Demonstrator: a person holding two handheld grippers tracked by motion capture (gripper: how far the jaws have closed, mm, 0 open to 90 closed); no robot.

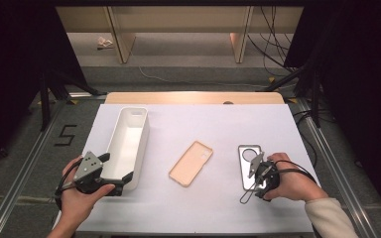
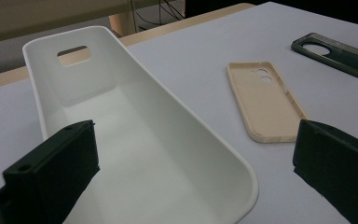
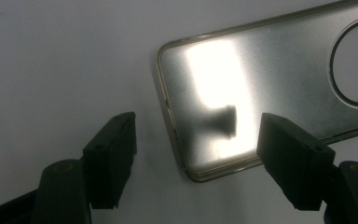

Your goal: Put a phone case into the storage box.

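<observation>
Dark phone case (image 1: 249, 162) lies flat on the white table sheet (image 1: 218, 124), at the right side near my edge, camera hole toward the far end. My right gripper (image 1: 256, 174) hangs right over its near end, tipped down at it. In the right gripper view the case (image 3: 270, 88) reads grey and glossy with a strong glare patch; its near corner sits between my two jaws, one jaw out over bare sheet beside the case's edge, the other over the case's surface. Jaws stand wide apart and neither pad presses on the case, so nothing is gripped; I cannot tell whether the tips touch the surface. Beige phone case (image 1: 191, 163) lies open side up mid-table, well apart from the dark one, slanted, between it and the white bin (image 1: 129, 144). The bin is a long narrow tub with a handle slot at its far end, standing on the left side of the sheet. My left gripper (image 1: 117, 171) sits at the bin's near end. In the left gripper view its jaws are spread wide, one over the bin (image 2: 135, 140) interior, the other outside the wall toward the beige case (image 2: 263, 100); the wall runs between them ungripped.
</observation>
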